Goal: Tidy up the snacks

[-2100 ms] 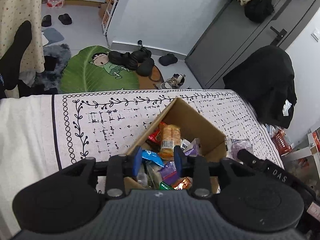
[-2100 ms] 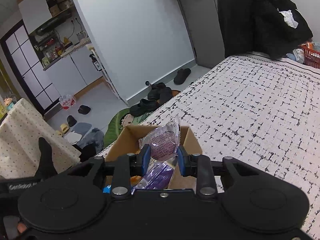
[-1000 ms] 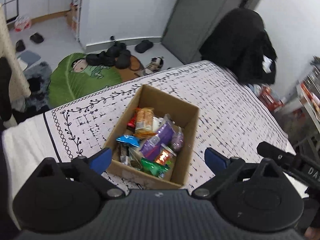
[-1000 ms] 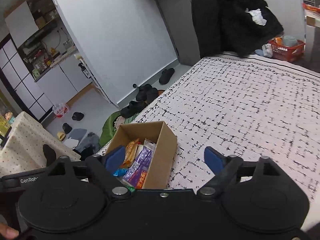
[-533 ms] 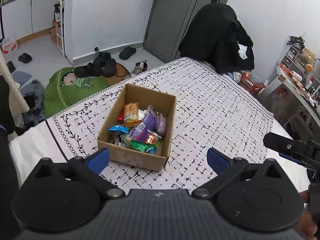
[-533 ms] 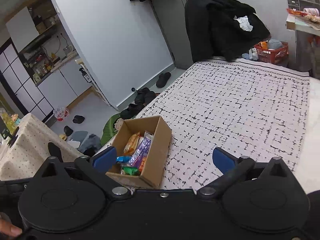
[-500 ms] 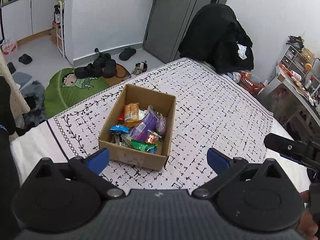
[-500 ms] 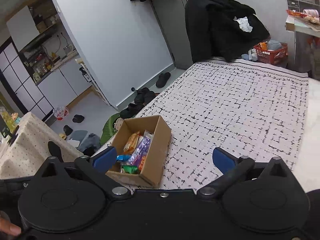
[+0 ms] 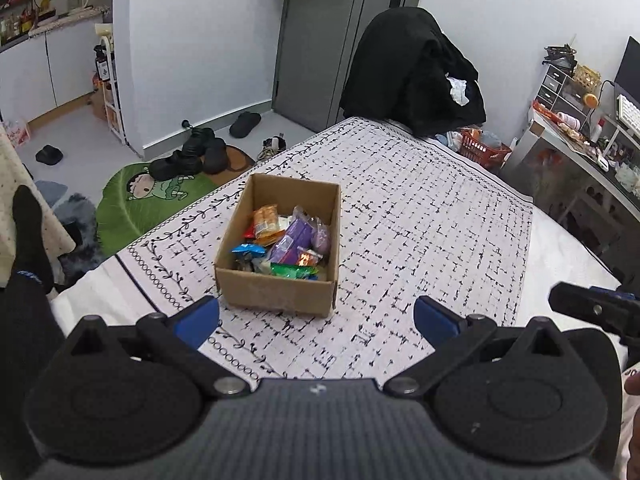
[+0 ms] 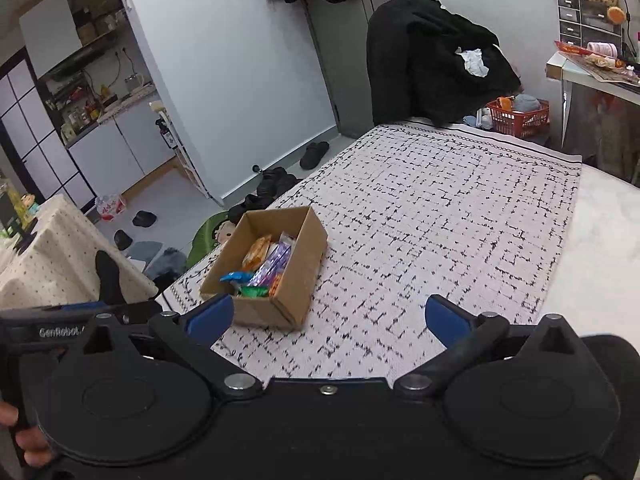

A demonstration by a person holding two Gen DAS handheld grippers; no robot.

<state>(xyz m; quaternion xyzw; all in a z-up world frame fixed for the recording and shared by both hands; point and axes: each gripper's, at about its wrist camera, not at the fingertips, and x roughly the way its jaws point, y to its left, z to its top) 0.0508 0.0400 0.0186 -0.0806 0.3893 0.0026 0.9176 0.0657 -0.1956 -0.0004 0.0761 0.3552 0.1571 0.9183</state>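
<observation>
1. Left hand-held gripper [image 9: 316, 322]: its blue-tipped jaws stand wide apart, nothing between them. A second ago it hung close over the box; it has since pulled back and up.
2. Cardboard box [image 9: 276, 294]: it sits on the patterned bed cover [image 9: 420, 208] near the bed's left edge, holding the snacks [image 9: 290, 240], among them orange, purple, blue and green packets. No packet label is legible.
3. Right hand-held gripper [image 10: 328, 320]: fully spread and empty; two seconds ago it pinched a purple packet over the box, now dropped in.
4. Judgement: no snack lies loose on the bed, so the sorting looks finished.
5. Readable writing: "GenRobot" on the other gripper's body in the right wrist view.
</observation>
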